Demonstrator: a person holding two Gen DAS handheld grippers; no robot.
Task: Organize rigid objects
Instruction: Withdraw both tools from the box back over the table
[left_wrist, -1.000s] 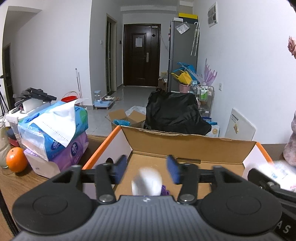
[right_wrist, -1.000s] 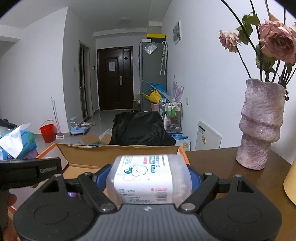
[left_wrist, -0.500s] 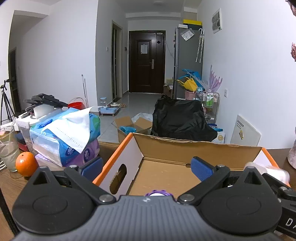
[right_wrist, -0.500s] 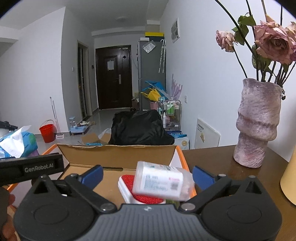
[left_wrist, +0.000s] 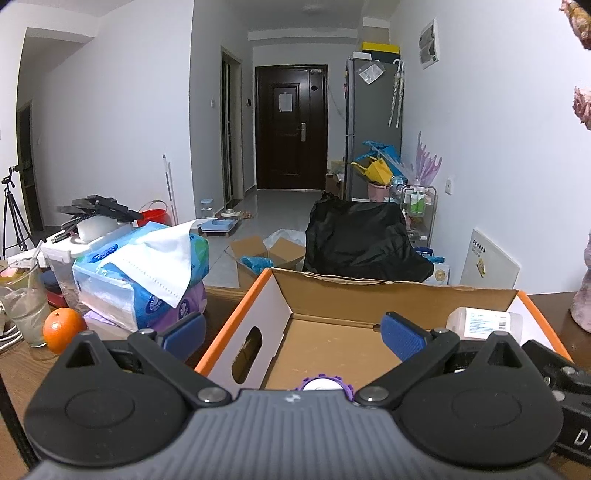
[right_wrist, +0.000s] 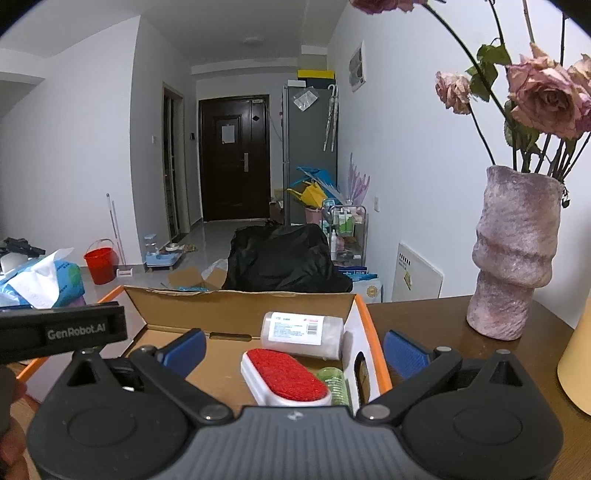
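An open cardboard box with orange edges (left_wrist: 280, 295) (right_wrist: 236, 306) stands on the wooden table in front of both grippers. In it lie a clear labelled tub (right_wrist: 301, 334) (left_wrist: 480, 323) on its side at the back right, a white brush with a red pad (right_wrist: 286, 376), a green ribbed item (right_wrist: 334, 384) and a purple-rimmed white item (left_wrist: 323, 384) near the front. My left gripper (left_wrist: 293, 332) is open over the box's left wall, holding nothing. My right gripper (right_wrist: 293, 349) is open over the box's right wall, also with nothing between its fingers.
Tissue packs (left_wrist: 144, 273), an orange (left_wrist: 62, 330) and a glass (left_wrist: 24, 302) stand left of the box. A pink vase with dried roses (right_wrist: 513, 251) and a yellowish object (right_wrist: 578, 354) stand on the table to the right. The floor behind holds a black bag (left_wrist: 362, 240).
Both grippers opened wide. The left let go of the white purple-rimmed item, and the right let go of the labelled tub, which dropped into the box onto its side.
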